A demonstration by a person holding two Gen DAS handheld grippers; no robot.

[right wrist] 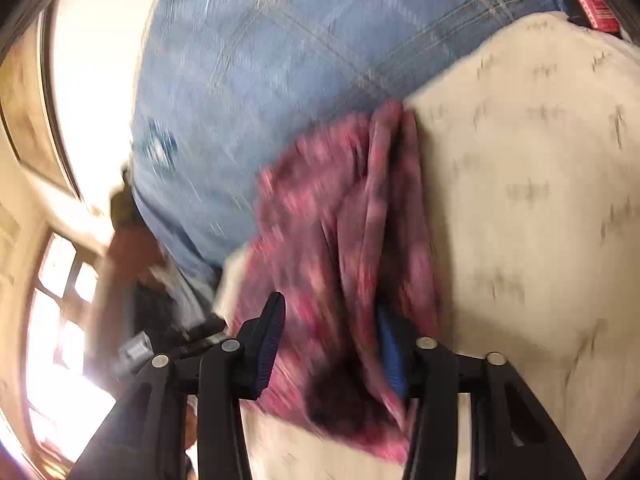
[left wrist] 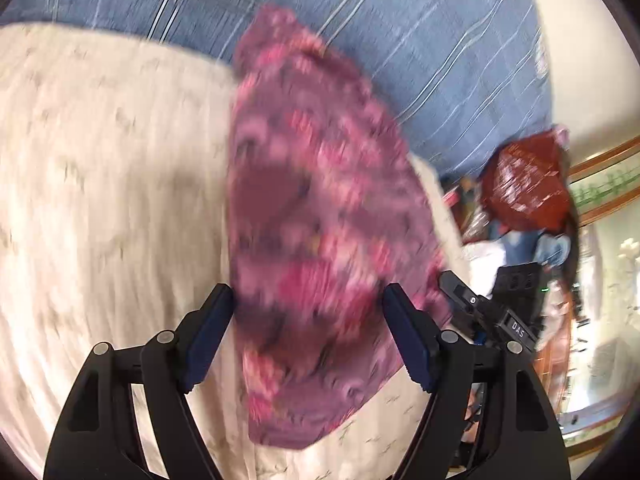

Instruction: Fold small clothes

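while the pink garment (left wrist: 316, 216) lies bunched on the cream blanket (left wrist: 100, 184), folding looks barely begun; left jaws apart, right jaws' state unclear.

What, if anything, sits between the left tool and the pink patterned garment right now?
Nothing visible. The left tool hangs open directly over the pink patterned garment, which lies on the cream bedspread. The picture is motion-blurred, so I cannot tell whether they touch.
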